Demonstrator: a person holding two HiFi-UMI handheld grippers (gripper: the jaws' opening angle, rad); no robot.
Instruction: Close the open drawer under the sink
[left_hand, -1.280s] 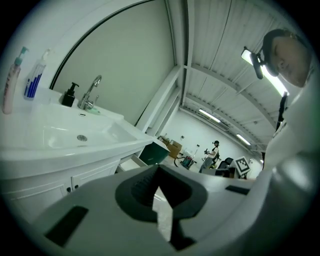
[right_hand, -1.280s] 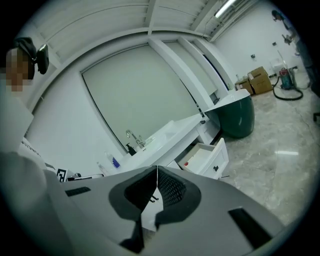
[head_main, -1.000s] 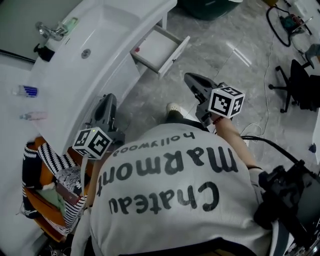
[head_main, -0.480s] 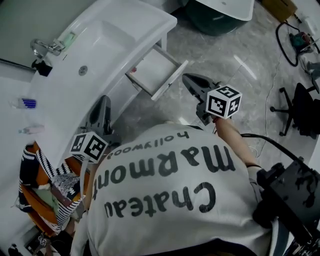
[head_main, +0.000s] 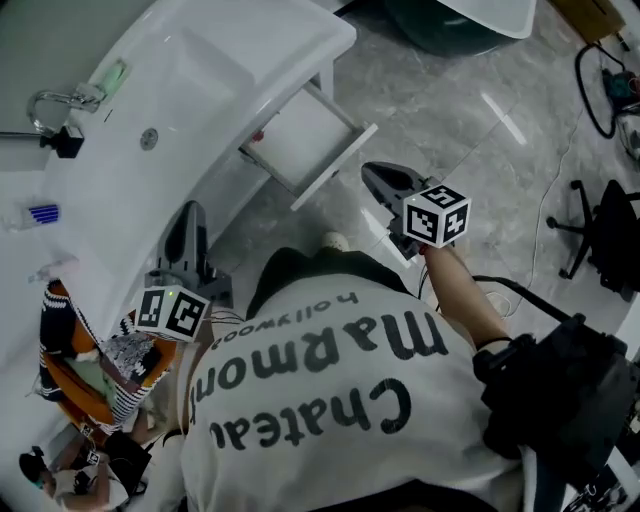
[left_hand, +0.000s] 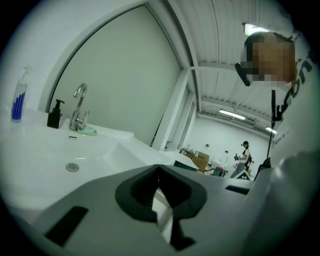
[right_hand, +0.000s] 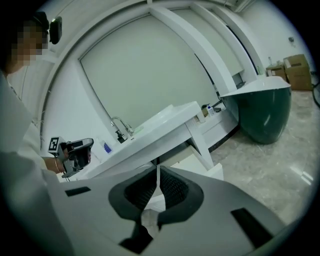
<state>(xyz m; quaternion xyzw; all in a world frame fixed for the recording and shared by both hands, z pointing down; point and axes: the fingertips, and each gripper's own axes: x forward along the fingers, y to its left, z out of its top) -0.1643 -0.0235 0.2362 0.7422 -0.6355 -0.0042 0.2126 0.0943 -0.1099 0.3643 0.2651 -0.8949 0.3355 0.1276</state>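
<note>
- The drawer (head_main: 300, 135) is pulled far out from below the counter (head_main: 95, 210), under the right end of the sink (head_main: 200, 90). Its white inside is open to view from above.
- The right gripper (head_main: 375, 180) is the nearer one. It hangs in the air near the drawer's front panel and, as far as I can judge, does not touch it. Its jaws are pressed together with nothing between them.
- The left gripper (head_main: 187, 222) is beside the front edge of the counter, well apart from the drawer. Its jaws are also pressed together and empty.
- I judge that the closing is not yet begun, because the drawer stands out at what looks like its full length.
- What is left is the whole push: bring the right gripper against the front panel and slide the drawer in until the panel sits flush under the counter.
- Farther out, a faucet (head_main: 50, 100) stands at the back edge of the counter, and the grey tiled floor (head_main: 450, 110) lies below.
</note>
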